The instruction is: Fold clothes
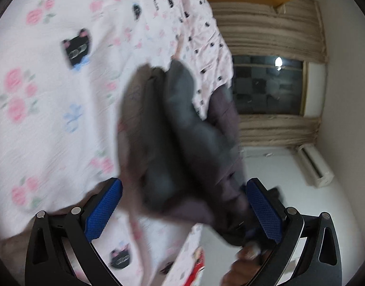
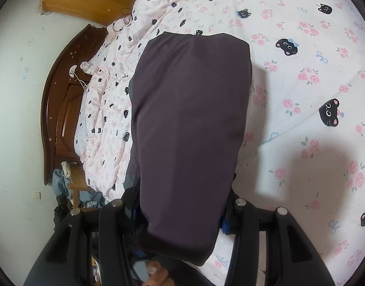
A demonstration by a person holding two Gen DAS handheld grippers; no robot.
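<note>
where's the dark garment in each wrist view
Left wrist: the dark garment hangs blurred in the centre, between the open left tool's blue pads.
Right wrist: it fills the centre, a broad flat panel hanging from the right tool.
Shared landmark: the cat-and-rose bedsheet behind it in both.

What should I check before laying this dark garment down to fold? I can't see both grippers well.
1. Right gripper holds the dark garment: cannot tell, cloth hides its fingertips.
2. Left gripper shut on cloth: not ok, jaws open.
3. Garment flat: not ok, bunched in the left view.
4. Bedsheet ahead bare: ok.
5. Sharp left view: not ok, blurred.
</note>
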